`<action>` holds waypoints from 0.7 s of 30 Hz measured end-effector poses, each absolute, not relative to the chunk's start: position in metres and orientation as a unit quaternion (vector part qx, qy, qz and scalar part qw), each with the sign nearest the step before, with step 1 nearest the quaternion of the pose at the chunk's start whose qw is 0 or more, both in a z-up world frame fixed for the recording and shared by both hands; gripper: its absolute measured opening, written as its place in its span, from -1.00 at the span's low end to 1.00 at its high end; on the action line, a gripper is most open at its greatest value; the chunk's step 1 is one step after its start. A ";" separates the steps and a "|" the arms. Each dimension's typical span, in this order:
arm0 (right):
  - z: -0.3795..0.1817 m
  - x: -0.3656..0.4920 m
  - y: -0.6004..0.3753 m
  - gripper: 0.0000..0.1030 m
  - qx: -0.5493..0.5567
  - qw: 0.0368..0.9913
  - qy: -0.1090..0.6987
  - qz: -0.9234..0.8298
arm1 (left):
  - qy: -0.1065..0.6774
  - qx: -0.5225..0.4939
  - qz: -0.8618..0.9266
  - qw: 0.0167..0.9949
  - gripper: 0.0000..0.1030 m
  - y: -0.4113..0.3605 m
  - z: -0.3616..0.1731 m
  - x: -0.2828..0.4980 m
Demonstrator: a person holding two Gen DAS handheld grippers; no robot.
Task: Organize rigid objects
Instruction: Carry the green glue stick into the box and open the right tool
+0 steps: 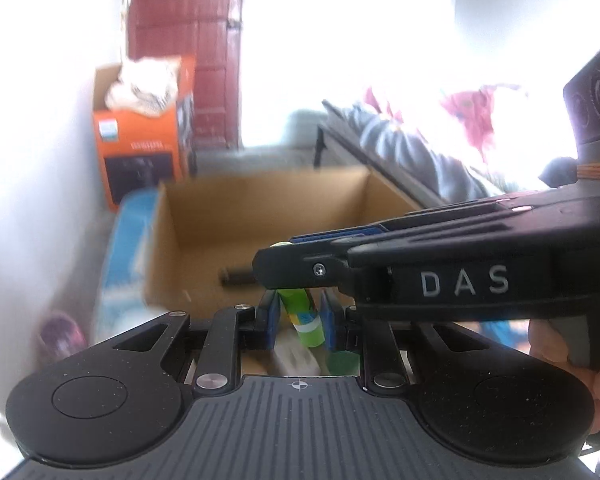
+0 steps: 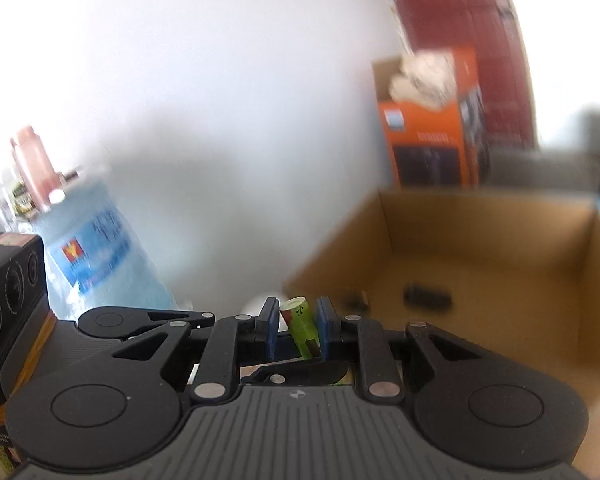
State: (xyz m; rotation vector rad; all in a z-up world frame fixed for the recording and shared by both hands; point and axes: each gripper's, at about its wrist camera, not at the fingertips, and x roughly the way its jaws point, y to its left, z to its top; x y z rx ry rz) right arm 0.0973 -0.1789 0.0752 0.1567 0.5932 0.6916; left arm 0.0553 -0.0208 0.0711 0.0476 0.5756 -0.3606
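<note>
A lime-green tube (image 1: 305, 320) with a blue and white label stands tilted between the blue pads of my left gripper (image 1: 302, 314), which is shut on it. My right gripper (image 1: 274, 268) reaches across from the right and is clamped on the same tube higher up. In the right wrist view the tube (image 2: 300, 320) sits between the right gripper's (image 2: 298, 318) blue pads, and the left gripper's fingers (image 2: 296, 372) show just beneath. Behind both lies an open cardboard box (image 1: 260, 216) (image 2: 488, 248) holding dark small items (image 2: 426, 297).
An orange carton (image 1: 140, 140) (image 2: 432, 140) stuffed with paper stands against the white wall beyond the box. A blue water jug (image 2: 100, 248) lies at the left. A white item (image 1: 296, 360) and a green item (image 1: 342, 362) lie below the left gripper. A hand (image 1: 572, 352) holds the right gripper.
</note>
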 end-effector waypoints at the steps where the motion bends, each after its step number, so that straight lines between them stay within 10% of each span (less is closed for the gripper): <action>1: 0.084 0.104 -0.177 -0.57 0.073 0.896 0.279 0.338 | 0.281 0.020 -0.173 0.944 -0.60 -0.017 0.081 0.064; 21: -0.012 0.359 -0.174 -0.62 0.241 0.748 0.536 0.308 | 0.471 0.032 -0.097 0.876 -0.59 -0.017 0.025 0.247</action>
